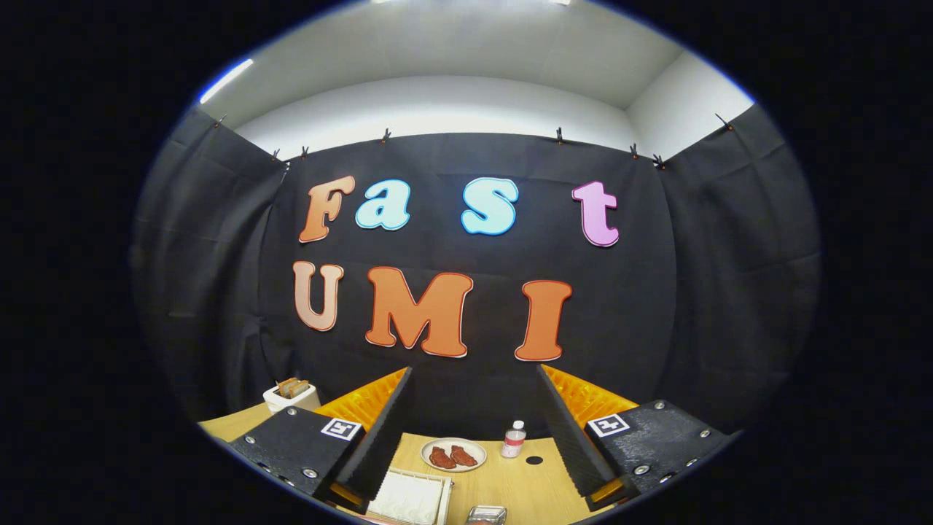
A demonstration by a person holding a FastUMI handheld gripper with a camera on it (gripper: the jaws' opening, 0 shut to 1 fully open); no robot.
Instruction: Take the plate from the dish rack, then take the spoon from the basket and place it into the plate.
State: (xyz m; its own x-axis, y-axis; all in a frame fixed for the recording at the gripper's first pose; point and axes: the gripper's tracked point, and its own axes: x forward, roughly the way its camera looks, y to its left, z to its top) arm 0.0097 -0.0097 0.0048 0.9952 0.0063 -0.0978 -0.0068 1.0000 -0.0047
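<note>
On the table [543, 485], bottle [514, 440] right of plate [453, 454]; perhaps a rack [410, 497] nearer.

Single fisheye camera rides on hand-held gripper [474, 445], raised well above light wooden tabletop [525, 481], facing black cloth booth wall [481, 394] head-on, pitched up; fingers spread apart; tabletop low, distant.
</note>
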